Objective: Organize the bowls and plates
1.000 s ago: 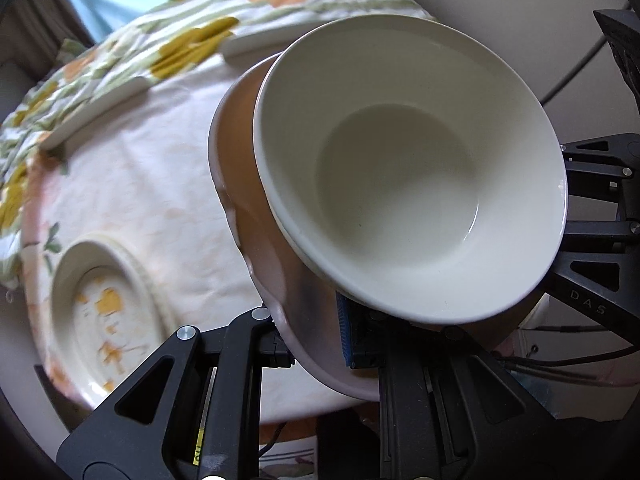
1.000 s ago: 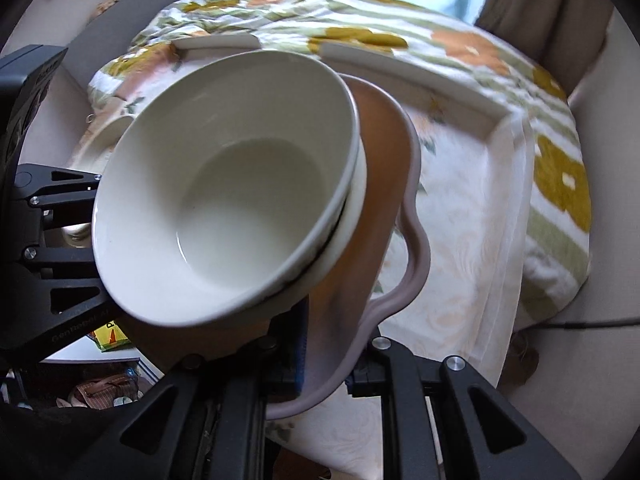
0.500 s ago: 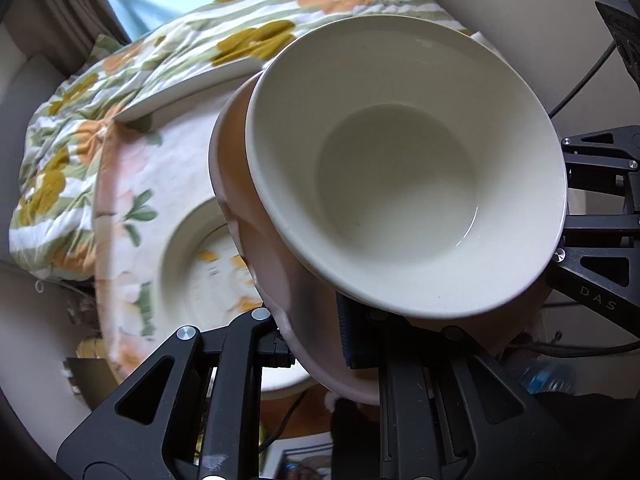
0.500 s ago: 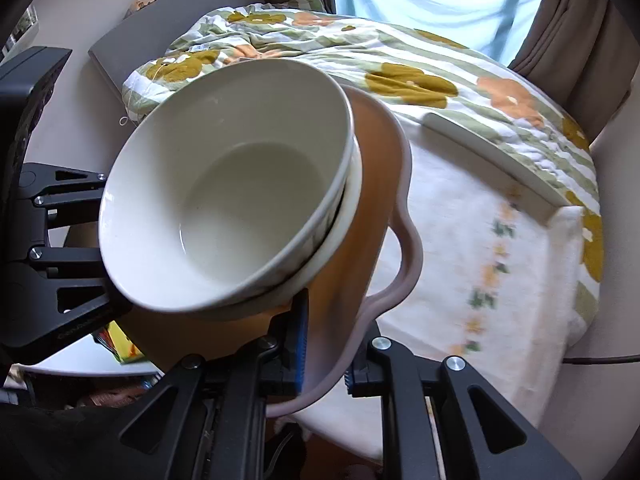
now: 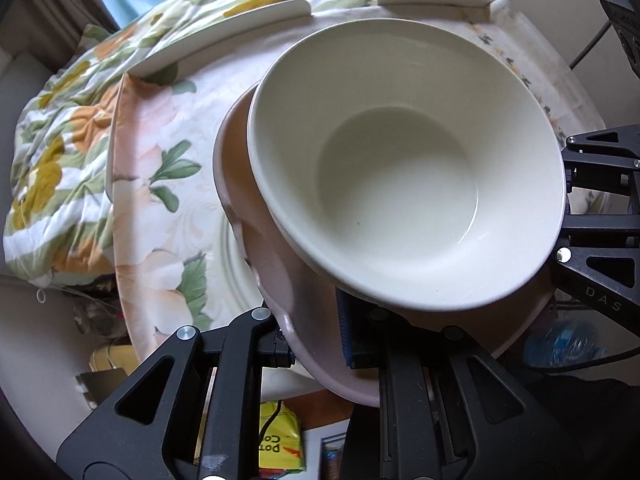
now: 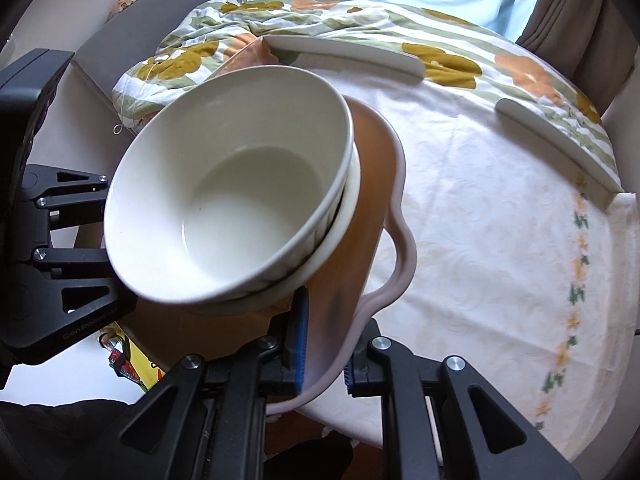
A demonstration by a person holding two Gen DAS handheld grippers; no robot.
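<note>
Beyond both jaws lies the counter (image 6: 480, 208) under a floral cloth, bedding behind it. Pink tray (image 5: 280, 280) spans between the grippers, long axis running jaw to jaw: left gripper (image 5: 316, 344) clamped shut on one rim, right gripper (image 6: 324, 364) on the opposite. Stacked white bowls (image 6: 240, 208) ride on it, tilted. Versus a second ago: counter has slid sideways; grip unchanged.

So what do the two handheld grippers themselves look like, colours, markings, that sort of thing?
Both are matte black with angular frames pierced by triangular cut-outs and dotted with silver screw heads. The left gripper and the right gripper carry blue pads on their fingers. Pale lettering is printed on each gripper's frame where it shows in the other's view. No hand or sleeve is visible.
</note>
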